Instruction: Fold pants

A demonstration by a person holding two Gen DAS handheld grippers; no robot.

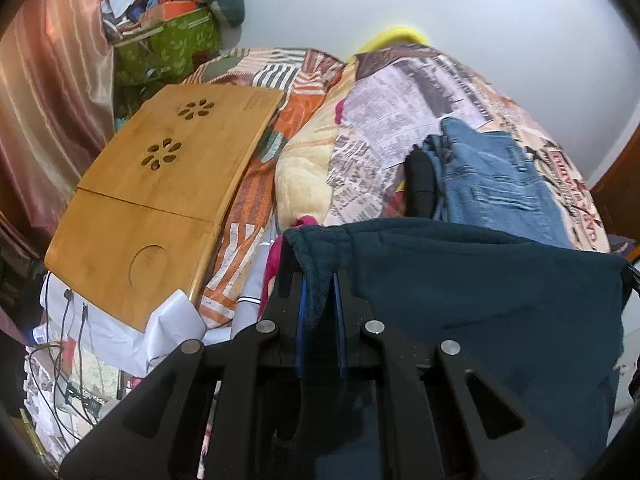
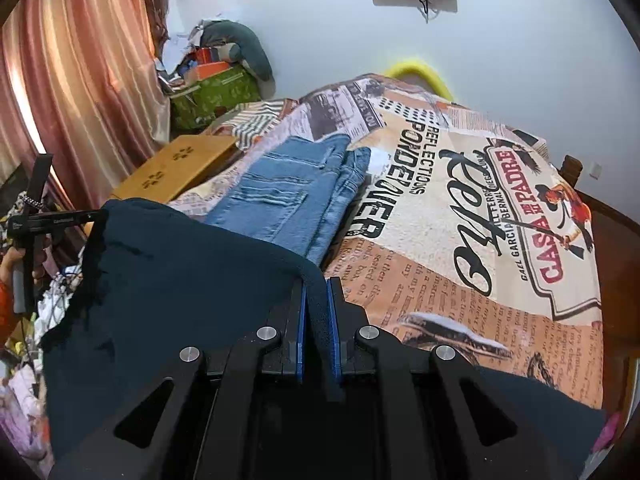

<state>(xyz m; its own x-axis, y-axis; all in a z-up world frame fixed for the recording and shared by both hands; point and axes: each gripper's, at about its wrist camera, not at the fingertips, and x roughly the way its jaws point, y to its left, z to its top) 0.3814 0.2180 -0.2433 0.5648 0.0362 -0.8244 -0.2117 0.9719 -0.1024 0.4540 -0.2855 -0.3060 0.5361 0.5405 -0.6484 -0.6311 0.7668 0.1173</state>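
Right wrist view: my right gripper (image 2: 318, 304) and left gripper (image 1: 319, 296) each pinch the dark teal fleece pants (image 2: 180, 280), whose thin held edge could slip free onto the folded blue denim jeans (image 2: 296, 196) just ahead.

A bamboo lap desk (image 1: 160, 184) lies beside folded blue jeans (image 2: 296, 196) on the newspaper-print bedspread (image 2: 460, 240).

1. Two claws: the left claw (image 1: 319, 276) and the right claw (image 2: 316, 284).
2. One pair of dark teal pants (image 1: 480, 280).
3. One pair of folded blue jeans (image 2: 292, 196).
4. One wooden lap tray (image 1: 160, 184).
5. One bed (image 2: 460, 220).
6. One green box (image 2: 216, 96).
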